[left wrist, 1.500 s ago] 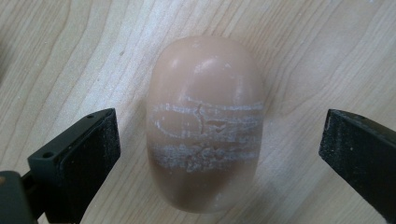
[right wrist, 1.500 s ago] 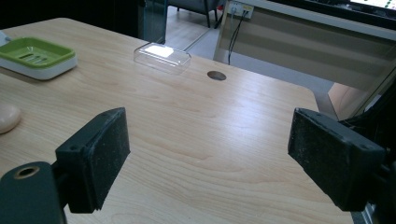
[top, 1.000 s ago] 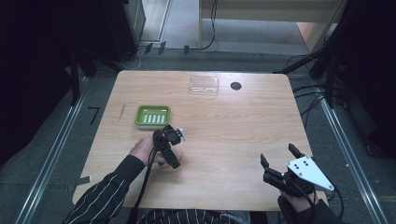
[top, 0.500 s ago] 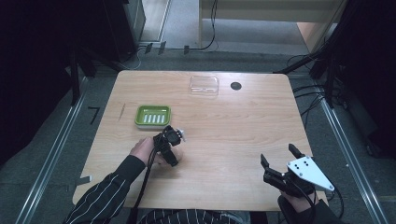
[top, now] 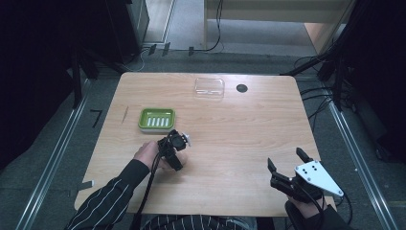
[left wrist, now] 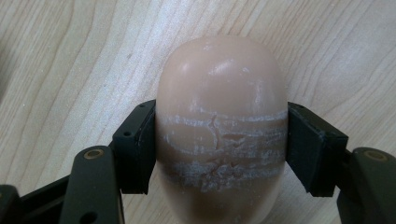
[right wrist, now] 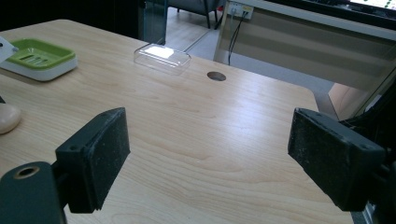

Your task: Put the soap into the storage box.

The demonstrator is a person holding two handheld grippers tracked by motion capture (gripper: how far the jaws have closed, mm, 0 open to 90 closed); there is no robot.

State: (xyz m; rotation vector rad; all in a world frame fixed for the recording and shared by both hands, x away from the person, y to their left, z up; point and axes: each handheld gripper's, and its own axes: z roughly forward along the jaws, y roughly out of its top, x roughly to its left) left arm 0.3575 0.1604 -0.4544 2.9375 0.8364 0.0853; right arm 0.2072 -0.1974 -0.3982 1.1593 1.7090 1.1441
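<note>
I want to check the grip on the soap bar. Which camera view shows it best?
The left gripper view: the soap bar is seen close up, with both pads pressed against its sides. In the right gripper view one pale end shows at the left edge. In the high view the left gripper covers it.

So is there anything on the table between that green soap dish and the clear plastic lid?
No. In the high view, only bare wooden table separates the green soap dish from the clear lid.

Lab — dark rig frame (top: 72, 72), cables (top: 218, 28)
</note>
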